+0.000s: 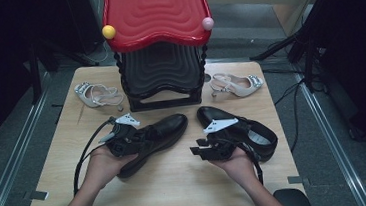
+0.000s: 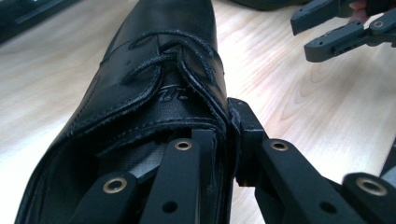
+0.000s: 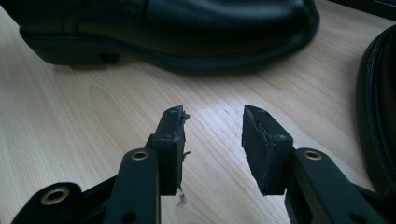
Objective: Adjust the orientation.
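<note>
The black shoe (image 1: 156, 135) lay left of centre on the table (image 1: 178, 188), its collar edge pinched between the left gripper's (image 2: 224, 140) jaws. That thin grip could slip. The right gripper (image 3: 212, 140) hovered open, near the other shoe (image 1: 253, 129), risking a bump.

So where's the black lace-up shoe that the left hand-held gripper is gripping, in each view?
High view: shoe left of centre, toe pointing up-right.
Left gripper view: centre-left, laces up top.
Right gripper view: along the top edge.
Shared landmark: light wooden table.
</note>
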### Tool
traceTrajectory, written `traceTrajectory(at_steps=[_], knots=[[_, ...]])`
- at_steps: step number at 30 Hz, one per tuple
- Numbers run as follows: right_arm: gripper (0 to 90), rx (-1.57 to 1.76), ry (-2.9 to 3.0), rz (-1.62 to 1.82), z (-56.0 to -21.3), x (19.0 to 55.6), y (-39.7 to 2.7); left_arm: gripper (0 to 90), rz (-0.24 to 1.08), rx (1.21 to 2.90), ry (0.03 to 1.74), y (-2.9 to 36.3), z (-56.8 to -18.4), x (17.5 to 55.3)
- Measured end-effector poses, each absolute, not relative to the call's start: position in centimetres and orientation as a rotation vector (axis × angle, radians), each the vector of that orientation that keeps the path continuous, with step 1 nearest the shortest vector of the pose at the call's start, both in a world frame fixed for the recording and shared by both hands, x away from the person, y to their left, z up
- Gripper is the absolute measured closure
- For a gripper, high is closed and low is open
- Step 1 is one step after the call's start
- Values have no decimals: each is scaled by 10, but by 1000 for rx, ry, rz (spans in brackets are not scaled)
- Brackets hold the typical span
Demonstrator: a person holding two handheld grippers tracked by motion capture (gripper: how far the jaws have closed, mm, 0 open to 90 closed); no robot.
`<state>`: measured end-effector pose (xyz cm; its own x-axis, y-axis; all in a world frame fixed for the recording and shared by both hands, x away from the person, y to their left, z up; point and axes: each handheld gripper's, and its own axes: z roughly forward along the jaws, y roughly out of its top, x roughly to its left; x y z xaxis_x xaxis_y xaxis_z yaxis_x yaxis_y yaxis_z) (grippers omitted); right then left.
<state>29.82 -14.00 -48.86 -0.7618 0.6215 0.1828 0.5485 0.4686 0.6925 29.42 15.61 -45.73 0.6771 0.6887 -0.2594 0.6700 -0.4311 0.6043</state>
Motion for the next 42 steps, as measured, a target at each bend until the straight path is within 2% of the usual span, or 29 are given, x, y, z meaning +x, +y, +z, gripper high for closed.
traceTrajectory(at_steps=[8, 11, 15, 25, 29, 35, 42], knots=[[613, 1017, 2575, 1223, -491, 294, -141, 803, 27, 2240, 1009, 147, -460, 292], [612, 1024, 2564, 1223, -490, 293, -142, 752, 7, 2251, 1002, 148, -460, 292], [612, 1044, 2560, 1218, -488, 293, -142, 625, -22, 2258, 989, 153, -456, 292], [643, 1087, 2564, 1238, -477, 292, -141, 549, -43, 2221, 964, 180, -434, 285], [674, 1110, 2561, 1252, -477, 293, -138, 566, -47, 2156, 979, 194, -427, 285], [709, 1136, 2577, 1272, -477, 295, -131, 669, -70, 2117, 997, 205, -426, 290], [732, 1094, 2606, 1235, -473, 299, -114, 691, -66, 2103, 1044, 206, -431, 299]])
